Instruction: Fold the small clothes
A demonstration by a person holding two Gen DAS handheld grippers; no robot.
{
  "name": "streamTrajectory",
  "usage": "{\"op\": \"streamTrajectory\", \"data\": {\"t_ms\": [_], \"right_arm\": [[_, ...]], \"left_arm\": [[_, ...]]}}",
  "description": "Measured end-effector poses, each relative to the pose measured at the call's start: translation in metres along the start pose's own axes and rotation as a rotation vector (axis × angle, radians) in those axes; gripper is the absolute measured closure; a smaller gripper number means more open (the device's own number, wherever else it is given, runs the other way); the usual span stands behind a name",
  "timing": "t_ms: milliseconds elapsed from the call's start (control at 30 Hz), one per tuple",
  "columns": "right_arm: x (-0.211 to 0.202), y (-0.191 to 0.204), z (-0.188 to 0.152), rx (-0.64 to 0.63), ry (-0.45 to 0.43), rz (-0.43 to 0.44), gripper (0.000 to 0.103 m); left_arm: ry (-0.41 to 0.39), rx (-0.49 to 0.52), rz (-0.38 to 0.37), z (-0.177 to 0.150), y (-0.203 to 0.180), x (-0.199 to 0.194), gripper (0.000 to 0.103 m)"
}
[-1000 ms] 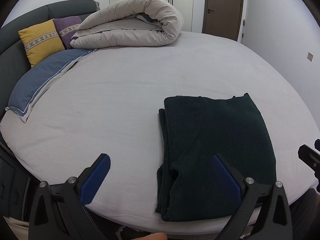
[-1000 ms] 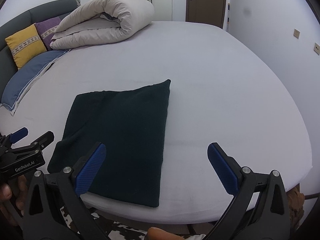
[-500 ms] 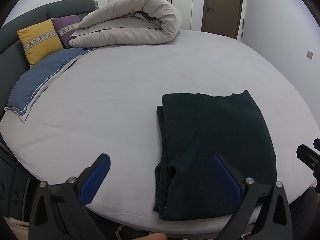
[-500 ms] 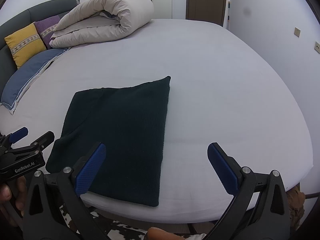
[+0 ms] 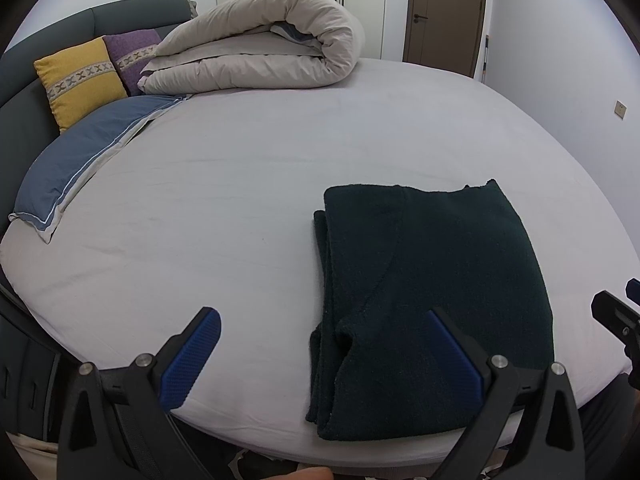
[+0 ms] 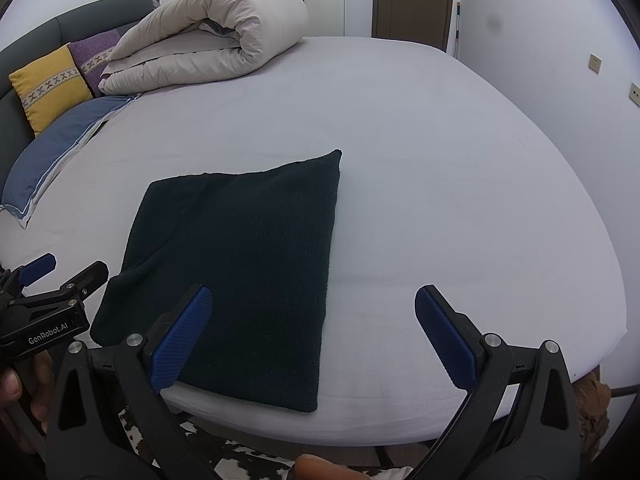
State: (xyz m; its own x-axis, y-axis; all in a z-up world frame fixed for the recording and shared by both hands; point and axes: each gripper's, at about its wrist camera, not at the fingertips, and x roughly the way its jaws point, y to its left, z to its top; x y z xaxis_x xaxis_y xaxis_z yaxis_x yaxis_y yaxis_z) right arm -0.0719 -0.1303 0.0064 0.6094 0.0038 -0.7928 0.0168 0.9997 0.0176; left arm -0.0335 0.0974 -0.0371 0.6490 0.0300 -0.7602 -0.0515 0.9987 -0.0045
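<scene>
A dark green knitted garment (image 5: 432, 292) lies folded into a flat rectangle near the front edge of the bed, its layered edge on the left; the right wrist view shows the garment (image 6: 240, 264) too. My left gripper (image 5: 320, 344) hovers open above the bed's front edge, its right finger over the garment's near left corner, nothing held. My right gripper (image 6: 312, 328) is open as well, its left finger over the garment's near edge, the right finger above bare sheet. The left gripper (image 6: 56, 280) appears at the left edge of the right wrist view.
The bed (image 5: 240, 208) carries a pale grey sheet. A rolled beige duvet (image 5: 260, 44) lies at the back, with yellow (image 5: 80, 80) and purple (image 5: 132, 52) cushions and a blue pillow (image 5: 80, 160) at the left. A brown door (image 6: 412, 0) stands behind; a wall runs along the right.
Both grippers have drawn back slightly and stayed open; the garment lies still in the same spot.
</scene>
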Motion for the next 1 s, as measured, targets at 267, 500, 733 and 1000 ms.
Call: {"op": "streamTrajectory", "data": {"t_ms": [267,500,733,1000], "right_arm": [[0.0033,-0.0011,-0.0031,-0.002,0.003,0.001,0.000],[0.0039,-0.0014,-0.0039,-0.001,0.004,0.001,0.000],[0.0042,-0.0023,-0.0032,-0.002,0.005,0.002,0.000],[0.0045,-0.0024,-0.0064,-0.002,0.006,0.001,0.000]], "left_arm": [[0.001,0.002,-0.001,0.0004,0.0005,0.0004,0.000],[0.003,0.001,0.000,-0.0015,-0.0003,0.0002,0.000],[0.005,0.002,0.001,-0.0039,-0.0003,0.0005,0.000],[0.006,0.002,0.001,-0.0035,-0.0001,0.0006,0.000]]}}
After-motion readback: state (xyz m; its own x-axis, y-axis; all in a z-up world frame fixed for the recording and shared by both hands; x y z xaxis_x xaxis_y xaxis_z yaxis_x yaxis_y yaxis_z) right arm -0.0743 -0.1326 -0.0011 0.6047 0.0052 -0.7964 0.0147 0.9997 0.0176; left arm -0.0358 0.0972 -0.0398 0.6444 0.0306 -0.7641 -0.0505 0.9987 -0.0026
